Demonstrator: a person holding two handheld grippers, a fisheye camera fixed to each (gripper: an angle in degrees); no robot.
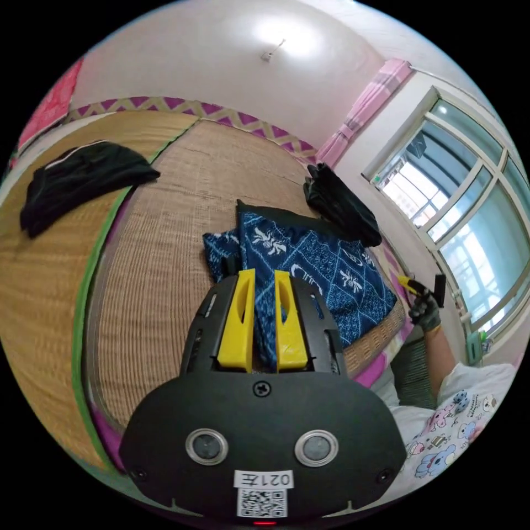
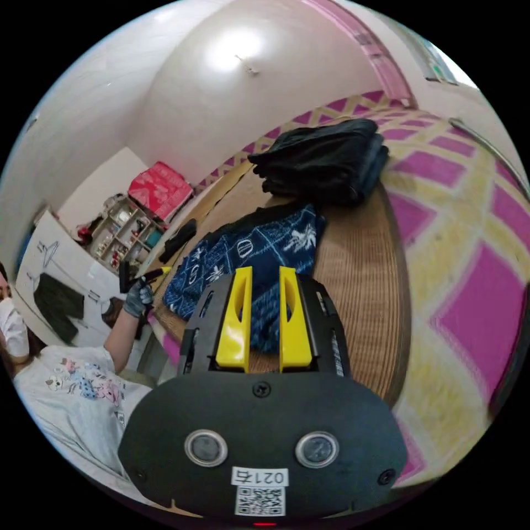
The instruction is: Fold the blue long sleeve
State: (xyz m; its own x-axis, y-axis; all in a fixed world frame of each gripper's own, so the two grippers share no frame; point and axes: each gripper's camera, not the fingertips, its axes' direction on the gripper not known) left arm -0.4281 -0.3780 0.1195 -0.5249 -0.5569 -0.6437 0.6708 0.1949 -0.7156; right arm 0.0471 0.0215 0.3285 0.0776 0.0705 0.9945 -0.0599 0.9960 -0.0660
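The blue patterned long sleeve [image 1: 320,259] [image 2: 248,248] lies folded into a compact rectangle on a woven mat [image 1: 165,248]. My left gripper [image 1: 264,273] hovers above its near edge, jaws drawn close with a thin slit and nothing between them. It also appears in a gloved hand as the left gripper [image 2: 154,273] beside the garment's edge. My right gripper [image 2: 265,270] is held over the mat short of the shirt, jaws likewise close and empty. From the other side, the right gripper [image 1: 411,282] sits past the bed's edge.
A folded pile of black clothes [image 1: 342,207] [image 2: 326,160] rests just beyond the blue shirt. Another black garment [image 1: 83,176] lies farther off on the mat. A pink and yellow checked cover [image 2: 464,248] borders the mat. A window [image 1: 469,221] and the person [image 2: 72,381] stand alongside.
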